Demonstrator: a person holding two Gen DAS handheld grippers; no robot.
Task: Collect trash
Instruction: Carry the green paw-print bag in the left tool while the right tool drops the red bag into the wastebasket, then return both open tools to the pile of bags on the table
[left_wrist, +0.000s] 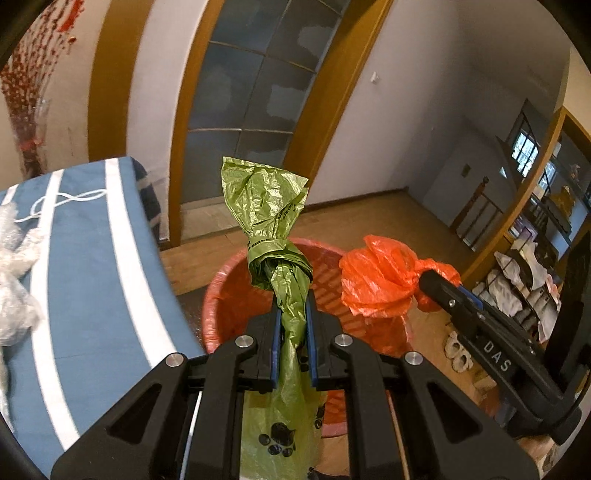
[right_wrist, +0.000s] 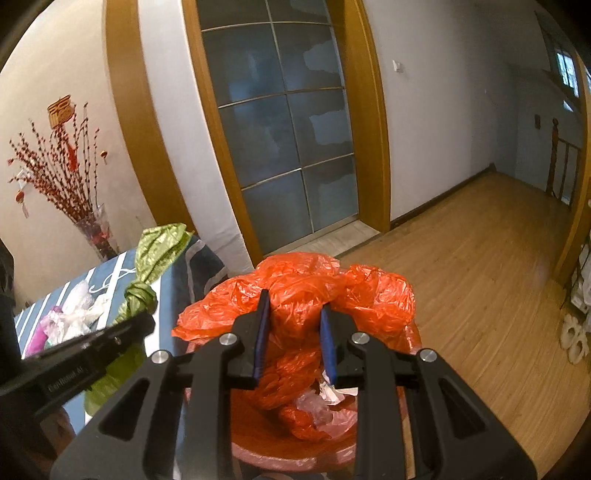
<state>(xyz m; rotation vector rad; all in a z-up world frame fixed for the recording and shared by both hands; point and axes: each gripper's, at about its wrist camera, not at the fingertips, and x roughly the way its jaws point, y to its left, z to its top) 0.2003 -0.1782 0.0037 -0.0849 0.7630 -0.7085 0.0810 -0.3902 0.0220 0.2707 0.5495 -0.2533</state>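
Two claws (left_wrist: 291, 314) (right_wrist: 295, 325) — two bags (left_wrist: 273, 206) (right_wrist: 295, 295) (knotted)

Both cameras ride low behind their jaws, looking forward and slightly down over the red bin (left_wrist: 225, 295) toward the glass door (left_wrist: 255, 92). The left wrist view sits close beside the striped counter (left_wrist: 99, 266); the right wrist view stands further right. They share bin, door, counter, and each other's gripper.

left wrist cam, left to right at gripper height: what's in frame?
Clear plastic wrap on the striped blue cloth → green bag pinched in the left gripper, over the red bin → orange bag → right gripper holding it → shoe rack.
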